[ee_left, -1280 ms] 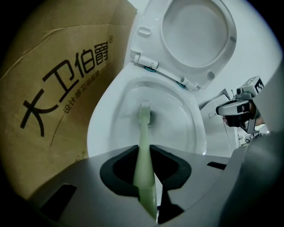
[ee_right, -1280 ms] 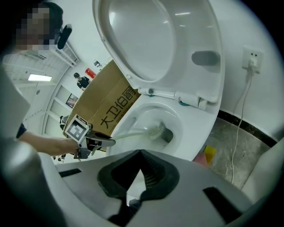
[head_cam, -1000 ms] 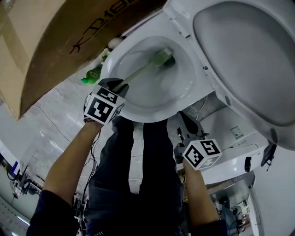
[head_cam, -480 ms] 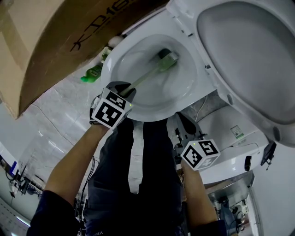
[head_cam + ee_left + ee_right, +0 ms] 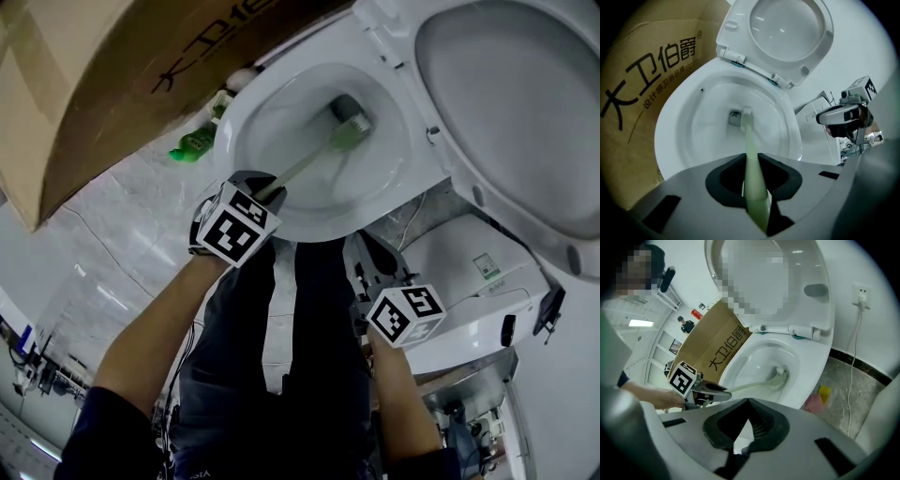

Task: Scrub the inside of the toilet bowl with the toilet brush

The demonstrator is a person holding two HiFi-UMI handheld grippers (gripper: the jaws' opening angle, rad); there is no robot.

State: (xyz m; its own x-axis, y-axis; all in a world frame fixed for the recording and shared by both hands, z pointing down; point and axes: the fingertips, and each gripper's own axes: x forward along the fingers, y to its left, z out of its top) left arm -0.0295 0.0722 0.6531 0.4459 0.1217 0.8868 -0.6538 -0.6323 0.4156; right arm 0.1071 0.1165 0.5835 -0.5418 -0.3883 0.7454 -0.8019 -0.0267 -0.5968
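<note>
The left gripper [image 5: 754,185] is clamped on the pale green handle of the toilet brush [image 5: 319,155]. The handle passes between its jaws and slants down into the toilet bowl [image 5: 314,223], with the bristle head at the bowl's bottom by the drain. The right gripper [image 5: 746,425], jaws together on nothing, hangs outside the bowl's rim.

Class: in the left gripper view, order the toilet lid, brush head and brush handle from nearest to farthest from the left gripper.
1. Brush handle: gripped in the left gripper's jaws.
2. Brush head: centre, down in the bowl.
3. Toilet lid: top, raised behind.
</note>
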